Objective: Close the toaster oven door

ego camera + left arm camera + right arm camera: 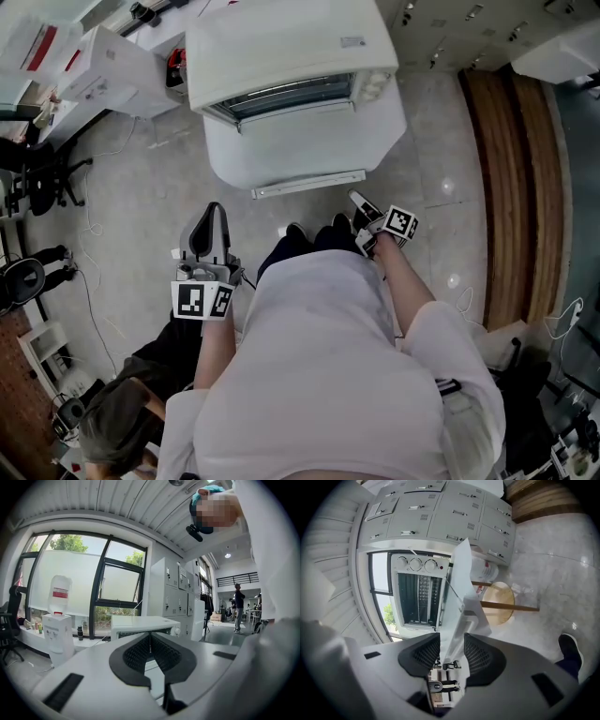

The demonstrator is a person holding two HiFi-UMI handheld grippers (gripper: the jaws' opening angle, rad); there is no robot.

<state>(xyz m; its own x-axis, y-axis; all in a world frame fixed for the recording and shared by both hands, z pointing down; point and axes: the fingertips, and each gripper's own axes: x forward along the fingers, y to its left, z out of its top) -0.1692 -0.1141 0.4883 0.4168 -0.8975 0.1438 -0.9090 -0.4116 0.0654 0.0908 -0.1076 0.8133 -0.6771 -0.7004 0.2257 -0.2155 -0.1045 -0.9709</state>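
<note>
Straight ahead, saw the toaster oven (pixel 291 56), white, with its door (pixel 305 141) dropped open and jutting flat toward the wearer's shoes (pixel 295 231). Found the handle bar (pixel 309 184) running along the door's near edge. Held the right gripper (pixel 358 199) just below the door's right corner, jaws spread apart. Through the right gripper view, caught the door (pixel 461 588) edge-on, with its near end lined up with the gap between the pads (pixel 426 653); could not tell whether either pad touched it. Held the left gripper (pixel 214 214) lower and off to the left, clear of the door, jaws pressed together on nothing and pointed at the oven front (pixel 145 623). Noted the shoes on the pale floor (pixel 141 197) just short of the handle bar, between the two grippers. Farther out, made out a water dispenser (pixel 57 634) under a wide window (pixel 70 583) left of the oven, grey lockers (pixel 176 592) to its right, and a person (pixel 239 604) standing far down the room. Beyond the door, in the right gripper view, spotted a round wooden stool (pixel 499 603) beside a white bucket (pixel 482 571).
</note>
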